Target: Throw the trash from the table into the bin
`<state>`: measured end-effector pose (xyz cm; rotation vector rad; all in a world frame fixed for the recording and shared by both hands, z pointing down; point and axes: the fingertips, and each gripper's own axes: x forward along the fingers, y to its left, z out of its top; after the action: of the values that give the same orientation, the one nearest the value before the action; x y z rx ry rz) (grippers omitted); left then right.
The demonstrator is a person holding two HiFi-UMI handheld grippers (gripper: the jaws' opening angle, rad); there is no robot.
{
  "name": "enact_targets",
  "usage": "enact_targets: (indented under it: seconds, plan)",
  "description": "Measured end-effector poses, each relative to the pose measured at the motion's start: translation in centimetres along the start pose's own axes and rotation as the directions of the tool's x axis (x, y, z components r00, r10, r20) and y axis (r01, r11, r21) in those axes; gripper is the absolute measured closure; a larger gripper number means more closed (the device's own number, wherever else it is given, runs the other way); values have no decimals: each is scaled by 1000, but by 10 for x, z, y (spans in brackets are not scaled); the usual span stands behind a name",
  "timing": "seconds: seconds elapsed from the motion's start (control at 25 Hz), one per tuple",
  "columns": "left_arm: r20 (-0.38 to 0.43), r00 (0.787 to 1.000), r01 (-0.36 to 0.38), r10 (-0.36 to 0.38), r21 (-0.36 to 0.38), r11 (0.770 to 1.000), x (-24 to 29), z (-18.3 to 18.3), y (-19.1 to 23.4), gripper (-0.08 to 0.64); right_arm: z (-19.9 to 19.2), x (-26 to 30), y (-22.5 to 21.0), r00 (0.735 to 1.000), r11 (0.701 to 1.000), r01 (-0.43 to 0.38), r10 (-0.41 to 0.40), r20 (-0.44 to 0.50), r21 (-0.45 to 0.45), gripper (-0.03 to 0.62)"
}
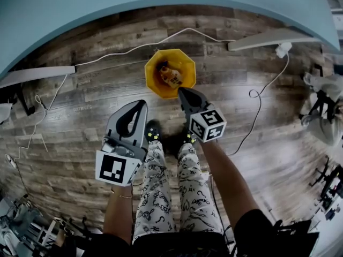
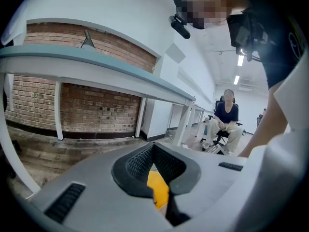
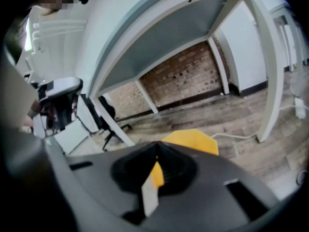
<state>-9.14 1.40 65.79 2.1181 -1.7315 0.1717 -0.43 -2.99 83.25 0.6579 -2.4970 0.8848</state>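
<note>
The person's legs, in patterned trousers, are standing on the wooden floor. The left gripper is hovering at 7 o'clock from the bin, its claw pressed together on nothing. The right gripper, its claw likewise pressed together and empty, is hanging over the bin's edge at 5 o'clock. The yellow, eight-sided bin is sitting at 12 o'clock from the feet, and trash is lying inside it. Beyond it, the table is curving across the top.
</note>
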Motion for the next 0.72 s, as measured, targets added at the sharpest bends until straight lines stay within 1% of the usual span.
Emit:
enact_targets:
  seconds: [0.08, 0.2, 0.32, 0.44, 0.6, 0.72]
  plan:
    - [-9, 1000, -5, 5, -2, 1000, -4, 1, 0, 552, 7, -8, 9, 1000, 1000, -2, 2, 7, -19, 584]
    - [-8, 1000, -3, 3, 2, 1000, -10, 9, -3, 552, 20, -25, 22, 1000, 997, 1, 0, 22, -78, 584]
    - [-6, 1000, 9, -9, 21, 1000, -17, 17, -10, 552, 32, -44, 33, 999, 995, -9, 14, 48, -98, 585]
    - [-3, 1000, 14, -14, 22, 1000, -20, 24, -15, 552, 47, -60, 40, 997, 993, -9, 17, 72, -122, 585]
    - [13, 1000, 19, -20, 58, 998, -26, 40, -21, 552, 73, -82, 51, 989, 995, 21, -6, 146, -99, 585]
    - [14, 999, 30, -32, 84, 996, -32, 51, -30, 552, 88, -101, 67, 981, 998, 13, 0, 194, -66, 586]
